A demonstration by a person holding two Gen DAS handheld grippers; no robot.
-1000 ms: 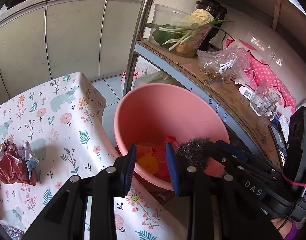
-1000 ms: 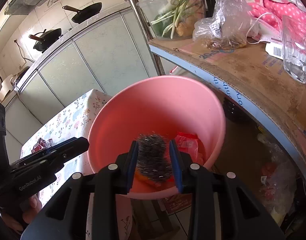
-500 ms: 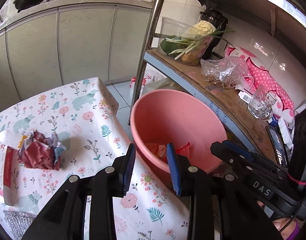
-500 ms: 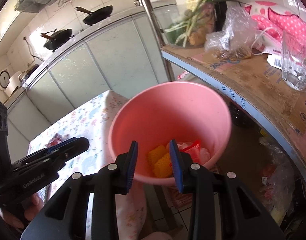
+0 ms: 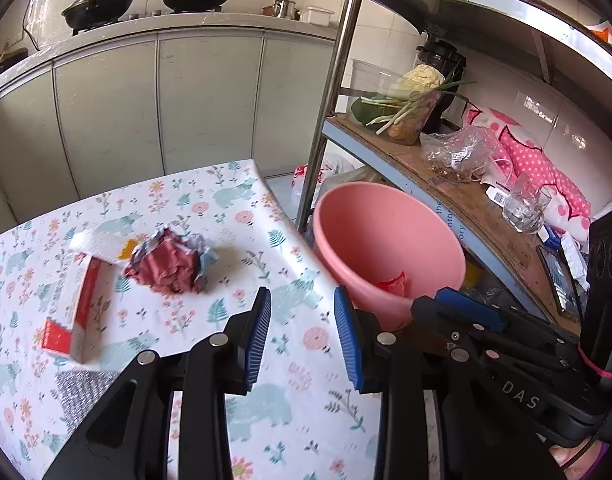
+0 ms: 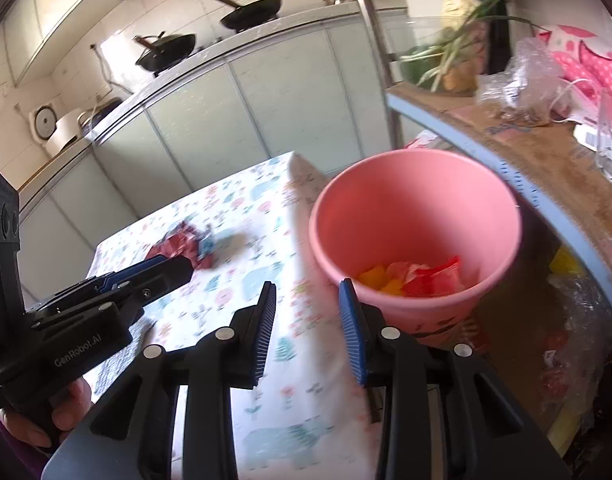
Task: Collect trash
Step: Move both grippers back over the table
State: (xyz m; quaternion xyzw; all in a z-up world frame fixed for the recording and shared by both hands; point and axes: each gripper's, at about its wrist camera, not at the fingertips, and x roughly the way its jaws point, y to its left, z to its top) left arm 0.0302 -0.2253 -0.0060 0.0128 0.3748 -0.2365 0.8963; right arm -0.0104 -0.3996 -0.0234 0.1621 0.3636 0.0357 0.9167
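Note:
A pink bin (image 5: 390, 240) stands off the right edge of the floral-cloth table (image 5: 233, 208); it also shows in the right wrist view (image 6: 418, 208), holding red and yellow wrappers (image 6: 422, 280). A crumpled red paper ball (image 5: 167, 264) lies on the table, with a red and white box (image 5: 71, 308) and a white tissue (image 5: 95, 244) to its left. My left gripper (image 5: 301, 332) is open and empty over the table, near the bin. My right gripper (image 6: 308, 328) is open and empty at the table edge beside the bin. The ball also shows in the right wrist view (image 6: 177, 242).
A metal shelf (image 5: 446, 184) stands right of the bin, holding a vegetable container (image 5: 402, 108), a plastic bag (image 5: 462, 152) and a glass mug (image 5: 524, 204). Kitchen cabinets (image 5: 157, 104) with woks on the counter lie behind. A grey cloth (image 5: 81, 392) lies near the table's front.
My right gripper let the steel-wool scrubber fall into the bin and opened. Both grippers pulled back from the bin and swung left over the table; the paper ball now sits nearer the middle.

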